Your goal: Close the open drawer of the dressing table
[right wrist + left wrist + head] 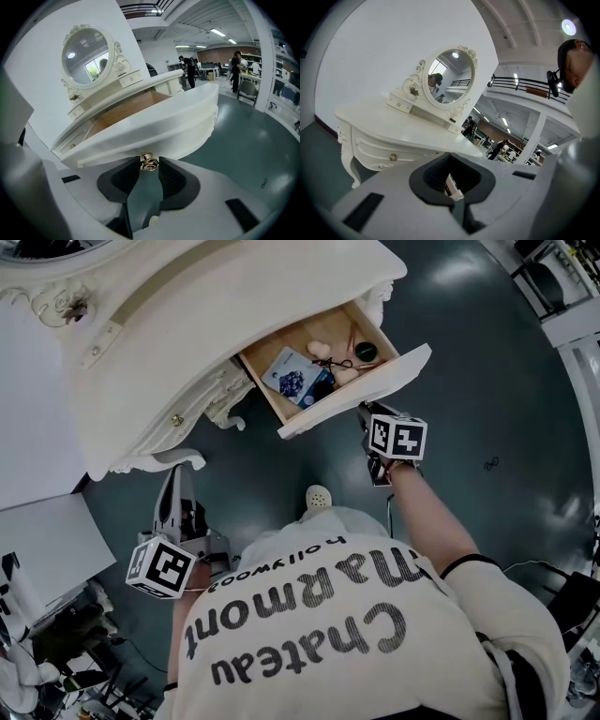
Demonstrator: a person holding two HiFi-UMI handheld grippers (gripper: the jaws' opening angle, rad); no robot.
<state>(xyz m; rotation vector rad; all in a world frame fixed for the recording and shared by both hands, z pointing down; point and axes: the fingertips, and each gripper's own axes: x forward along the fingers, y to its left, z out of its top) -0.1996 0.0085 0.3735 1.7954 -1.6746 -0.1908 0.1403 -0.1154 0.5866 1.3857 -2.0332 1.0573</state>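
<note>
The white dressing table point(187, 324) has its right drawer point(375, 381) pulled out, with a booklet, a dark jar and small pale items inside. In the right gripper view the drawer's curved front point(154, 126) fills the middle, and its gold knob point(149, 164) sits between the pad tips. My right gripper point(149, 162) is closed on that knob; in the head view it point(367, 413) reaches under the drawer front. My left gripper point(173, 474) hangs low at the table's left leg, shut and empty, and its tips point(450, 157) point toward the table and its oval mirror point(450, 77).
A closed drawer with a gold knob point(176, 419) lies left of the open one. Carved legs point(178, 460) stand by my left gripper. The person's shoe point(319, 495) is on the dark floor below the drawer. A white panel point(47, 540) and clutter point(56, 634) fill the lower left.
</note>
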